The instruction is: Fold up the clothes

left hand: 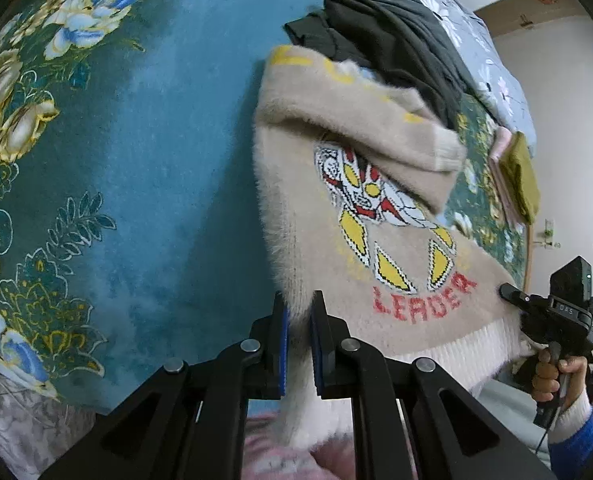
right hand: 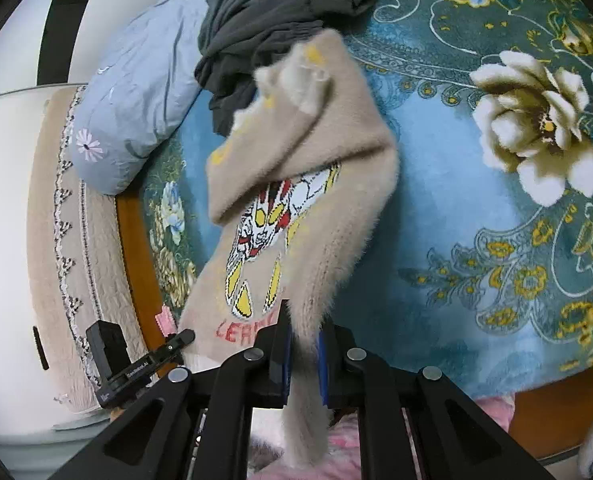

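Left wrist view: left gripper clamped on the sweater hem corner, sweater hanging up off the blanket, one sleeve flopped across the print. Right gripper pinching the far hem corner. Looks like the lift-and-spread step; next probably laying it flat, print down. Loads of open blanket left of the sweater.

Right wrist view: right gripper closed on the sweater edge. Dark clothes just beyond the sweater, pillow and bed edge to its left, so better to swing right.
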The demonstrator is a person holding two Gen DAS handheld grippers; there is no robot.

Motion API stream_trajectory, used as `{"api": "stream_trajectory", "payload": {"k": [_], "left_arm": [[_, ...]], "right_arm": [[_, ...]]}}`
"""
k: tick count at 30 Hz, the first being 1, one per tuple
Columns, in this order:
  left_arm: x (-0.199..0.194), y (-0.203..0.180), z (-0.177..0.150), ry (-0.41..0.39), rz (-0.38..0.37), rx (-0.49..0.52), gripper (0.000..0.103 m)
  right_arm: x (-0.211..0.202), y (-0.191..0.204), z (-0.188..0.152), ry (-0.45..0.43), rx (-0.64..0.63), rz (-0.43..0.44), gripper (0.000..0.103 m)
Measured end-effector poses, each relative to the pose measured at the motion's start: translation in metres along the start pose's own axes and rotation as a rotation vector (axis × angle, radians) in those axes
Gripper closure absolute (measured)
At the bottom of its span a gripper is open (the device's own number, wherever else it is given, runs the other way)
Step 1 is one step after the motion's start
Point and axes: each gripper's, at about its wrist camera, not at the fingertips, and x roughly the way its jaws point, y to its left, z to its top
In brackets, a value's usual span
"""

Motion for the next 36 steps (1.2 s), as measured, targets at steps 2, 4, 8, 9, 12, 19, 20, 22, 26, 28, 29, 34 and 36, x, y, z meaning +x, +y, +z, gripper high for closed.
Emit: {"api": "stream_trajectory", "payload": {"k": [2, 4, 8, 9, 12, 19, 20, 22, 26, 28, 29, 34, 36], "left_arm": [[-0.005, -0.001, -0.001, 0.028, -0.014, 0.001, 0.094], [-0.009, -0.001, -0.003, 0.052, -0.022, 0.003, 0.094], [-0.012, 0.003, 0.004, 0.100, -0.020, -0.035, 0.094], [-0.011, 0.003, 0.010, 0.106, -0.022, -0.051, 0.094], [-0.009, 0.000, 0.028, 0.105, -0.009, -0.073, 0.094], [0.005, 0.006, 0.076, 0.119, 0.008, -0.201, 0.093], [0.008, 0.009, 0.084, 0.120, 0.008, -0.232, 0.093], [0.013, 0.015, 0.096, 0.111, -0.012, -0.299, 0.093], [0.023, 0.027, 0.115, 0.093, -0.047, -0.436, 0.093], [0.029, 0.030, 0.122, 0.089, -0.052, -0.488, 0.093], [0.033, 0.032, 0.126, 0.079, -0.056, -0.522, 0.093], [0.041, 0.051, 0.123, -0.007, -0.140, -0.766, 0.092], [0.043, 0.057, 0.117, -0.046, -0.172, -0.846, 0.091]], "right_arm": [[-0.002, 0.003, -0.009, 0.006, 0.015, 0.003, 0.092], [-0.003, 0.003, -0.012, 0.012, 0.032, 0.000, 0.092], [-0.002, -0.002, -0.010, 0.021, 0.071, -0.013, 0.092], [-0.003, -0.004, -0.005, 0.021, 0.083, -0.011, 0.092], [0.000, -0.005, 0.013, 0.030, 0.095, -0.002, 0.092], [0.021, -0.013, 0.062, 0.074, 0.181, 0.030, 0.092], [0.024, -0.015, 0.069, 0.082, 0.195, 0.032, 0.092], [0.031, -0.023, 0.083, 0.098, 0.233, 0.041, 0.092], [0.043, -0.035, 0.107, 0.118, 0.304, 0.068, 0.090], [0.049, -0.039, 0.118, 0.127, 0.331, 0.077, 0.088], [0.051, -0.040, 0.123, 0.132, 0.343, 0.078, 0.088], [0.052, -0.046, 0.147, 0.105, 0.390, 0.102, 0.070], [0.047, -0.049, 0.158, 0.078, 0.392, 0.107, 0.064]]}}
